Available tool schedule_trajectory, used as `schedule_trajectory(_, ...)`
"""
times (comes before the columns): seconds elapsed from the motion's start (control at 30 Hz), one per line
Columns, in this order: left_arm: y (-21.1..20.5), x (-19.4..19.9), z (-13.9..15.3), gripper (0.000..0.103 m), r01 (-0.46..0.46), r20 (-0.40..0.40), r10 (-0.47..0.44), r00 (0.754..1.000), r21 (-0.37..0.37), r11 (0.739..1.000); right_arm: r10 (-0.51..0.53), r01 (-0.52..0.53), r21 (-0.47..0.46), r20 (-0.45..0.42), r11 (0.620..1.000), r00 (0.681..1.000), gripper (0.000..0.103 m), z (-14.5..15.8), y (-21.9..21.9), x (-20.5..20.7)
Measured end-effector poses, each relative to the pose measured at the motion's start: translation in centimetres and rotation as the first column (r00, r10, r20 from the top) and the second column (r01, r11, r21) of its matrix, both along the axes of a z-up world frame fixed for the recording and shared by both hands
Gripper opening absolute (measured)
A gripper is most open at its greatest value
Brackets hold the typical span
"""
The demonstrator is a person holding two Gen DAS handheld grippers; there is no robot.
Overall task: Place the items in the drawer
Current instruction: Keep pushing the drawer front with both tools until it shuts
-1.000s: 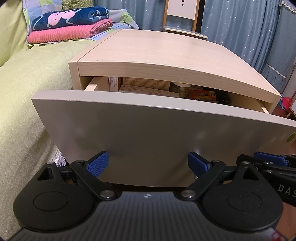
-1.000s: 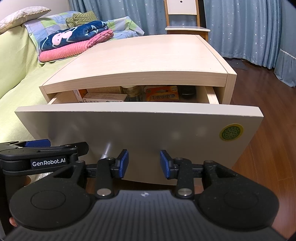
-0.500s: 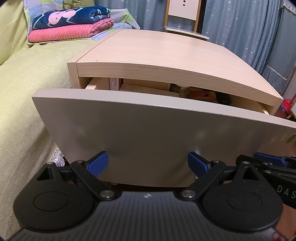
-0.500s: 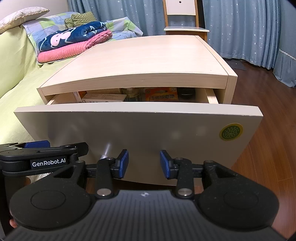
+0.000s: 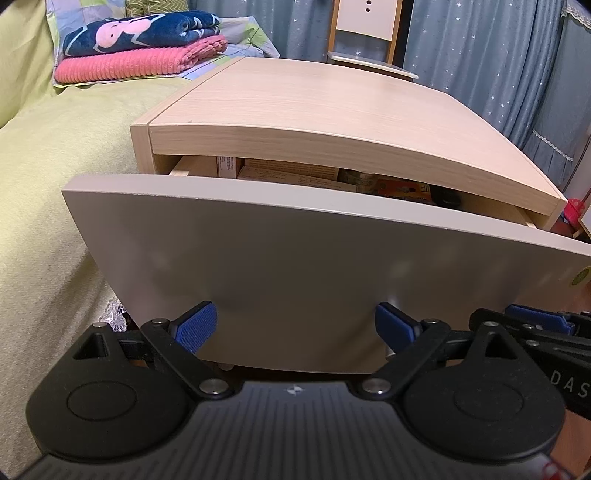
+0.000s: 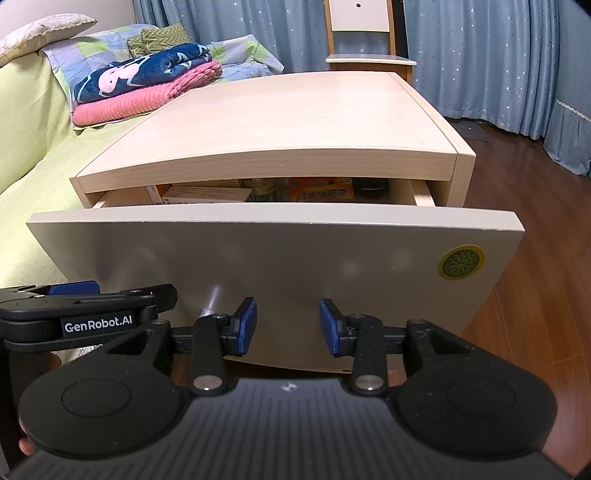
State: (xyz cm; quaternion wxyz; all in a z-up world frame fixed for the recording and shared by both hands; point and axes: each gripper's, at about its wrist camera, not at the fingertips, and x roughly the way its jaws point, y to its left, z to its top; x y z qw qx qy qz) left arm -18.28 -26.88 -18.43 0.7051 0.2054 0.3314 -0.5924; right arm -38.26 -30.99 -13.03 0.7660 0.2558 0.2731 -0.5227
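A home bedroom — shown by a bed [image 6: 33, 155] under a yellow-green cover, with folded blankets [image 6: 147, 85] stacked in pink and navy beside a pillow [image 6: 40, 35]. Right against the bed, a pale wood nightstand [image 6: 280, 122], its drawer [image 6: 258, 258] partly open on household boxes [image 6: 321, 189]. Behind, blue star-dotted curtains [image 6: 480, 55] down to a dark wooden floor [image 6: 535, 314] — and a small wooden chair [image 6: 364, 33]

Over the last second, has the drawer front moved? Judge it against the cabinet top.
Yes. The drawer front has slid inward, toward the cabinet top: in the right wrist view the gap showing the contents has narrowed.
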Motion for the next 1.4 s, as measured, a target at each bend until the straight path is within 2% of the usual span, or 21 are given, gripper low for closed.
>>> schedule_trajectory(1.4,-1.8,0.3,-0.3,0.094,-0.001,-0.002,0.001,1.0,-0.004,1.0,-0.018,0.018,-0.009,0.003,1.0,1.0,0.033,-0.3,-2.1,0.0)
